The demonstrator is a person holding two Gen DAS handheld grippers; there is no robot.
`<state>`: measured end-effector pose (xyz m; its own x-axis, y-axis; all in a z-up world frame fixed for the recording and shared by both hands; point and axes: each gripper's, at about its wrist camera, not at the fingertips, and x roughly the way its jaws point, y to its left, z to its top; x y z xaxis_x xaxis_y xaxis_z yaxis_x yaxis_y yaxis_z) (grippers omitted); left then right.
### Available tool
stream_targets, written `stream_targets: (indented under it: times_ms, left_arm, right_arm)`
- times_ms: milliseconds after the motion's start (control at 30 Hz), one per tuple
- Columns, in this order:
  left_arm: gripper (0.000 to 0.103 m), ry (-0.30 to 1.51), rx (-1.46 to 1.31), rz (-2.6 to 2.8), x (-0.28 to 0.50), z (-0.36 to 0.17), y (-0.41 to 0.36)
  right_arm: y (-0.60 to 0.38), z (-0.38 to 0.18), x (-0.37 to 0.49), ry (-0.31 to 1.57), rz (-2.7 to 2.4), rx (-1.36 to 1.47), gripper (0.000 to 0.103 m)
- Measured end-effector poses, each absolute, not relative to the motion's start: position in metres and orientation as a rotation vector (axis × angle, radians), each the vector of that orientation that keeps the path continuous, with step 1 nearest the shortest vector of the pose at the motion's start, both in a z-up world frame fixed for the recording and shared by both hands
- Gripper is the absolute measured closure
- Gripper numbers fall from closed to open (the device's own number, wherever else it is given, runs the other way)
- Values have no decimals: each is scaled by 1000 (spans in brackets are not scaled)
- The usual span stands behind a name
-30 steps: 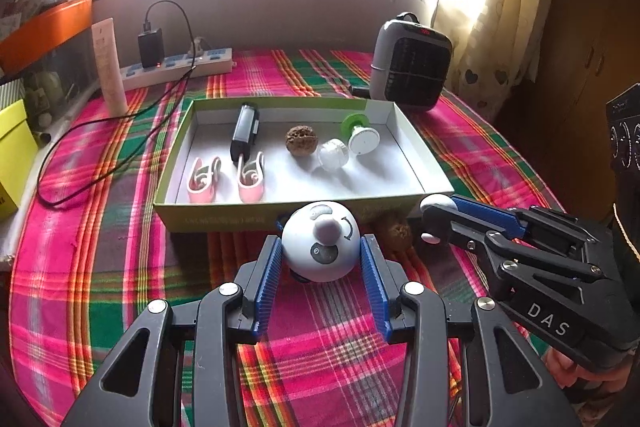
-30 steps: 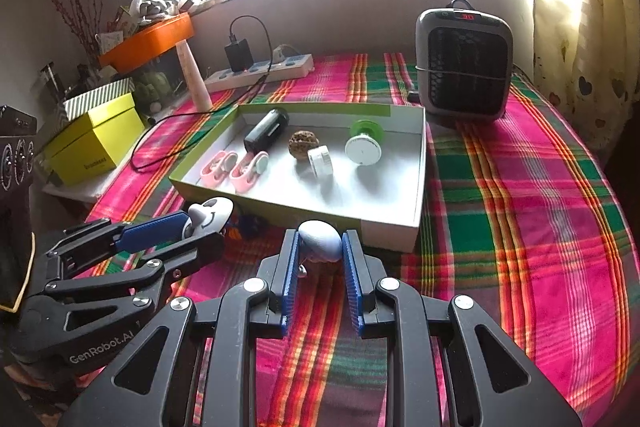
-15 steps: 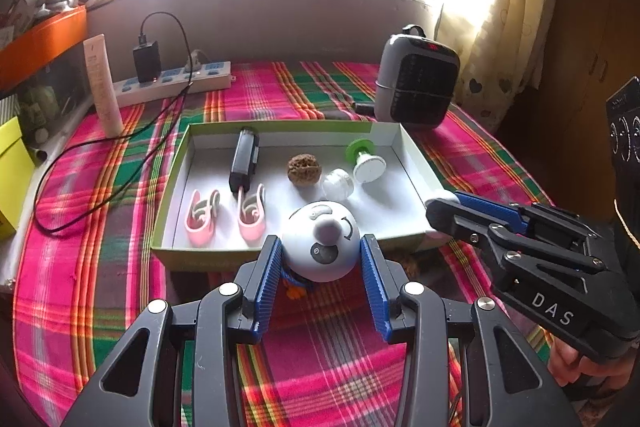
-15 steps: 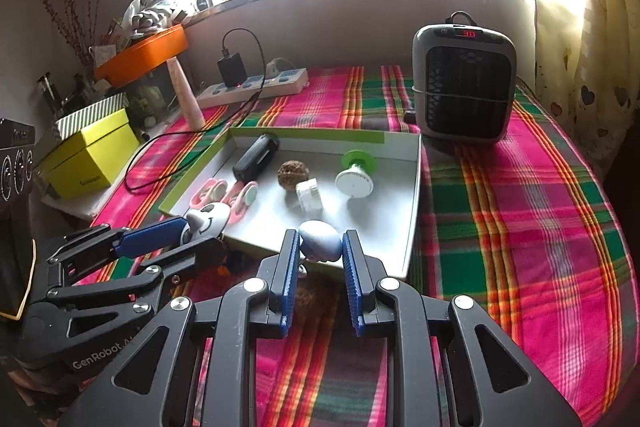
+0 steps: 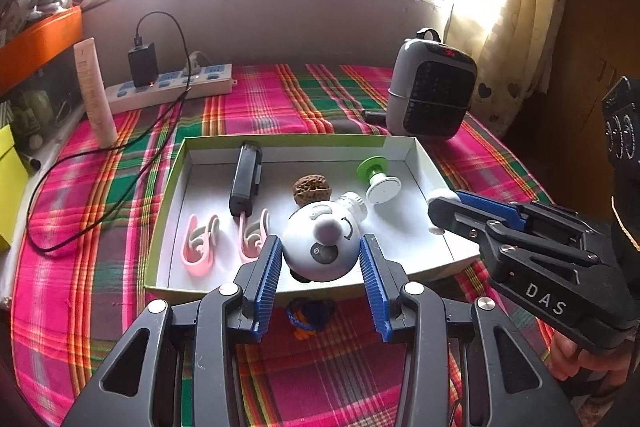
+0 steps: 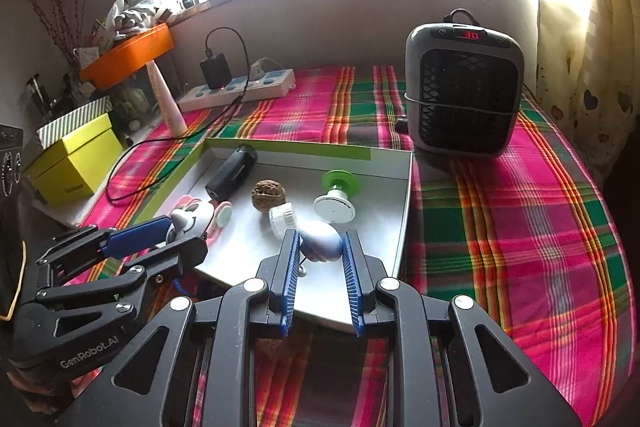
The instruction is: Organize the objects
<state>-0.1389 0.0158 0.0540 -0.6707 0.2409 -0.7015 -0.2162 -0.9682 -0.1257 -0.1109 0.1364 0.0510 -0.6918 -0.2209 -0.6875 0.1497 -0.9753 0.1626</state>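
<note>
Left claw grips round toy; right claw grips white egg.

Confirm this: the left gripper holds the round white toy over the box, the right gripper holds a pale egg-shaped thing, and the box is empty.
The box is not empty. The left wrist view shows a black tube, two pink clips, a walnut and a green-and-white spool in it. The rest holds: left gripper on the round white toy, right gripper on the egg-shaped thing.
</note>
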Motion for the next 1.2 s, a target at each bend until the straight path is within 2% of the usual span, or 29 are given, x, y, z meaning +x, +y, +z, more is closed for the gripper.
stream_targets:
  times_ms: [1200]
  left_arm:
    - [64, -6, -1249, 2631, -180, 24, 27]
  right_arm:
    - [132, 23, -162, -19, -2666, 1258, 80]
